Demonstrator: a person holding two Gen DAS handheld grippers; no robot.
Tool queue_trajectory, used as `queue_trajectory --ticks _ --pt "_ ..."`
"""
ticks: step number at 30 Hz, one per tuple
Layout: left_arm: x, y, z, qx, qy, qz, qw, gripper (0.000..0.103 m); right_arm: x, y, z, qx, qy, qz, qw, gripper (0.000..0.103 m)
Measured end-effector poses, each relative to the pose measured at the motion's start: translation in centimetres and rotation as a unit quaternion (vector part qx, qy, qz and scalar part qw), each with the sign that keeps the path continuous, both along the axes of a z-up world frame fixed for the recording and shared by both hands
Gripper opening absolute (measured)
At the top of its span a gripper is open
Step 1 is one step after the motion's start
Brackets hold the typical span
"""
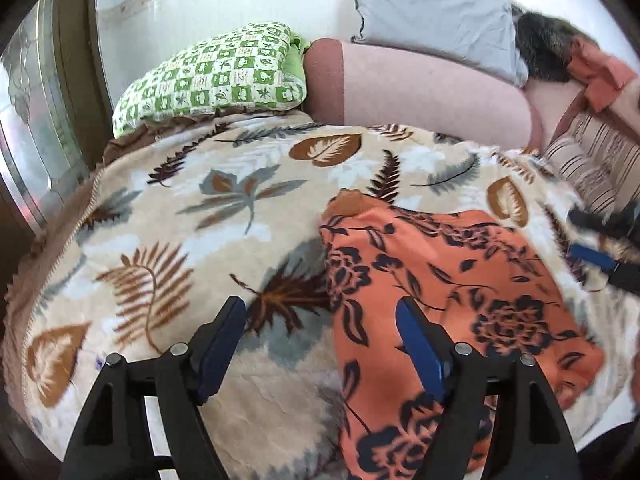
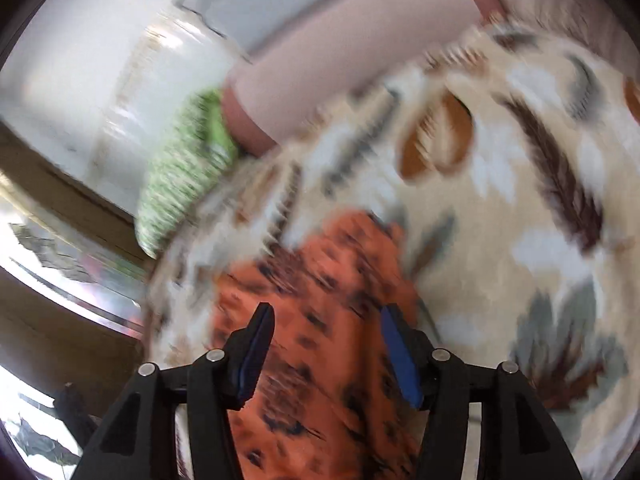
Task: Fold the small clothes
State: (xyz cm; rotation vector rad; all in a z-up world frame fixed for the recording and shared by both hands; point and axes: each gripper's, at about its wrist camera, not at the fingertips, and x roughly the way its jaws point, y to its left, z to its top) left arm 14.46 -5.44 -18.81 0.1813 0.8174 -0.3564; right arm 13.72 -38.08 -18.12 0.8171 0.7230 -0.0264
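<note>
An orange garment with a dark floral print [image 1: 452, 300] lies spread on a leaf-patterned blanket [image 1: 200, 216]. My left gripper [image 1: 320, 324] is open and empty above the garment's left edge, its right finger over the cloth and its left finger over the blanket. My right gripper [image 1: 600, 248] shows blurred at the garment's far right side. In the blurred right wrist view, the right gripper [image 2: 326, 338] is open and empty just above the garment [image 2: 320, 280].
A green checked pillow [image 1: 216, 76], a pink bolster [image 1: 420, 96] and a grey pillow [image 1: 436, 12] lie at the head of the bed by the wall. Striped bedding [image 1: 592, 164] is at the right. A window [image 1: 28, 120] is left of the bed.
</note>
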Motion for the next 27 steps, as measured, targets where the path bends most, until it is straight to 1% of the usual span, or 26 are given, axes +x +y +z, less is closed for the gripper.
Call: queue_trajectory --ticks 1,3,5,6,7,8,9,10,11,12,13,14,16,19,21,23,25,26,27 --pt "0.1 -0.5 -0.4 0.012 0.0 0.003 0.9999 0.078 0.7 0.2 0.5 0.002 -0.01 0.012 1.0 0.06" --pt "0.8 -1.2 -1.5 0.029 0.007 0.003 0.9995 0.078 2.5 1.1 0.5 0.026 -0.029 0.04 0.998 0.06" --pt "1.5 -2.1 -2.8 0.056 0.011 0.003 0.9984 0.078 4.5 1.7 -0.9 0.054 -0.016 0.054 0.997 0.06" --pt "1.9 -2.7 -3.8 0.079 0.014 0.0 0.9968 0.079 6.0 2.1 -2.1 0.073 -0.001 0.057 0.996 0.06" --pt "2.0 -3.0 -4.4 0.09 0.019 -0.001 0.9957 0.08 7.0 2.5 -3.1 0.083 0.013 0.055 0.995 0.059" --pt "2.3 -3.0 -5.0 0.09 0.024 -0.003 0.9956 0.081 7.2 2.3 -4.6 0.082 0.036 0.043 0.995 0.056" --pt "2.4 -2.7 -5.1 0.081 0.028 0.0 0.9963 0.082 7.8 2.2 -6.0 0.07 0.067 0.024 0.995 0.054" --pt "2.5 -2.5 -5.0 0.076 0.032 0.001 0.9966 0.082 8.2 1.8 -7.5 0.068 0.091 0.01 0.993 0.045" --pt "2.5 -2.3 -4.8 0.07 0.034 0.001 0.9969 0.082 7.9 1.3 -8.4 0.085 0.095 0.002 0.992 0.044" --pt "2.3 -1.9 -4.5 0.063 0.034 0.003 0.9974 0.082 7.5 0.7 -8.4 0.104 0.085 -0.001 0.991 0.044" --pt "2.2 -1.6 -4.2 0.059 0.033 0.006 0.9977 0.082 6.9 0.4 -7.9 0.115 0.076 0.002 0.99 0.045" --pt "1.8 -1.4 -3.8 0.056 0.031 0.011 0.9979 0.082 6.1 0.3 -7.3 0.115 0.067 0.005 0.991 0.045" --pt "0.8 -1.0 -2.9 0.056 0.018 0.02 0.9981 0.082 4.1 0.5 -6.0 0.099 0.056 0.01 0.993 0.045" --pt "-1.4 -0.7 -1.9 0.071 -0.015 0.018 0.9972 0.082 0.8 1.4 -3.7 0.092 0.03 0.036 0.995 0.046" --pt "-2.9 -0.5 -1.7 0.081 -0.028 0.018 0.9961 0.082 -1.0 2.6 -1.9 0.067 0.011 0.048 0.996 0.046" --pt "-3.9 -0.4 -1.7 0.081 -0.03 0.014 0.9961 0.082 -3.4 4.1 -0.9 0.029 0.003 0.053 0.998 0.046" --pt "-5.0 -0.3 -2.0 0.081 -0.03 0.01 0.9962 0.082 -4.6 5.0 -1.0 0.007 0.014 0.061 0.998 0.048" --pt "-5.3 -0.3 -2.3 0.084 -0.028 0.007 0.996 0.083 -5.0 5.9 -1.6 -0.006 0.034 0.07 0.997 0.05" --pt "-5.6 -0.4 -2.8 0.093 -0.024 0.003 0.9953 0.083 -5.2 6.4 -2.5 -0.012 0.056 0.081 0.995 0.051"
